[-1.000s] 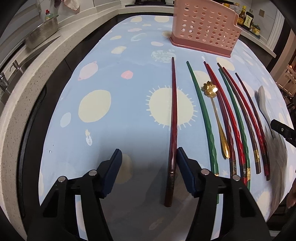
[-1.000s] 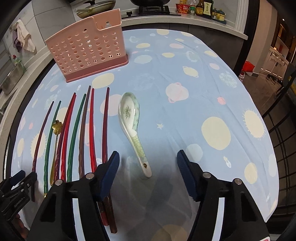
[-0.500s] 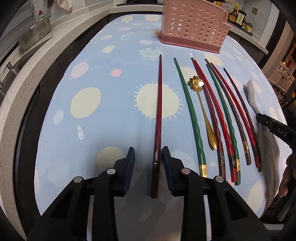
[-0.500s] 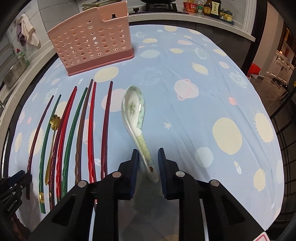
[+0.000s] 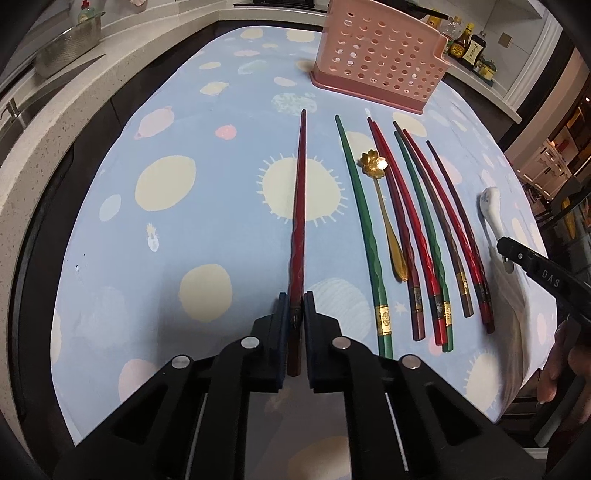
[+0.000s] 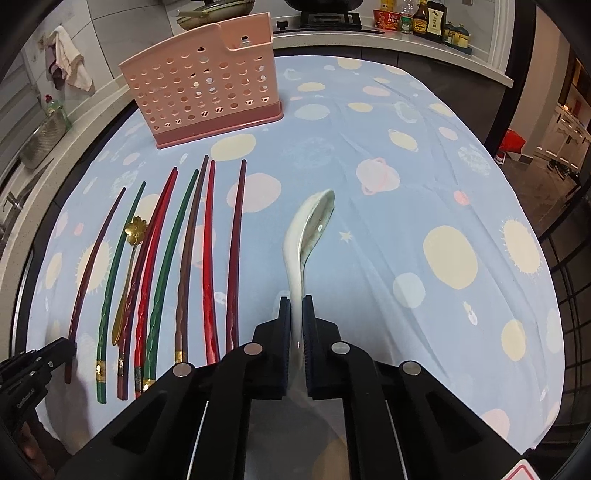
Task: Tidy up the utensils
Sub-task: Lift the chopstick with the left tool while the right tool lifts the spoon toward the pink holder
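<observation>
My left gripper (image 5: 295, 299) is closing its jaws, and the pads press on the thick end of a dark red chopstick (image 5: 299, 206) that points away across the cloth. In the right wrist view my right gripper (image 6: 295, 301) is closing too, its pads gripping the handle of a white ceramic spoon (image 6: 310, 229) turned on its edge. A pink perforated utensil holder (image 6: 207, 96) stands upright at the far side. Between the two grippers lie several red, green and brown chopsticks (image 5: 417, 229) and a gold flower-headed spoon (image 5: 373, 164).
A blue tablecloth (image 6: 424, 177) with suns and planets covers the table. Countertops ring the far side, with sauce bottles (image 6: 424, 18), a stove and a metal basket (image 5: 70, 44). The person's hand (image 5: 565, 365) shows at the right edge of the left wrist view.
Both grippers have gone from wide open to shut, the left on the dark red chopstick, the right on the spoon's handle. The spoon has rolled onto its edge.
</observation>
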A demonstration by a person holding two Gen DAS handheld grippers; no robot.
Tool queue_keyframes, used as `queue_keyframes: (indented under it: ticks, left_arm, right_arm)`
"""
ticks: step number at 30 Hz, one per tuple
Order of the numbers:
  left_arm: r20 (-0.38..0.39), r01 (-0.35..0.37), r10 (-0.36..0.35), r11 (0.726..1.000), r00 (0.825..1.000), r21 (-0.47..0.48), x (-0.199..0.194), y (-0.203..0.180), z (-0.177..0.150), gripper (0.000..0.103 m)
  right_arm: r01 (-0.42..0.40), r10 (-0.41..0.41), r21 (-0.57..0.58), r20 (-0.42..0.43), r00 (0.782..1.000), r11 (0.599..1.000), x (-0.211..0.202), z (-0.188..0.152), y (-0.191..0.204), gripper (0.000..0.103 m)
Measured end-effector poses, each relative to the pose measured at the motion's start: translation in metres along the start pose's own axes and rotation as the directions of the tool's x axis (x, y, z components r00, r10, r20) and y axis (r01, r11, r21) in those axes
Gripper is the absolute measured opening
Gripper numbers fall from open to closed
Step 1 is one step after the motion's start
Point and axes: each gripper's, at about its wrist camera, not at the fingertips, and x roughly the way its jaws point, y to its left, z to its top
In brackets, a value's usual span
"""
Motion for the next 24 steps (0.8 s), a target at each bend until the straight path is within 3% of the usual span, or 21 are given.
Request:
queue_keyframes:
  ticks: [9, 20, 24]
  left_arm:
    - [0.089, 0.009, -0.007, 1.000, 0.996, -0.019, -0.043, 0.003, 0.008, 0.007]
    - [0.236, 0.034, -0.024, 0.999, 0.971, -0.039, -0.097, 0.006, 0.049, 0.007]
    - [0.272, 0.020, -0.013, 1.000, 0.962, -0.024, -0.105, 0.004, 0.060, 0.007]
  right_arm:
    - [-0.033, 0.032, 0.013, 0.073, 0.997, 0.999, -0.039, 0.004, 0.000, 0.006]
    - [-0.065, 0.064, 0.000, 0.137, 0.989, 0.998, -0.063, 0.024, 0.006, 0.000]
    - [-0.079, 0.078, 0.005, 0.111, 0.991, 0.997, -0.059, 0.021, 0.001, 0.001]
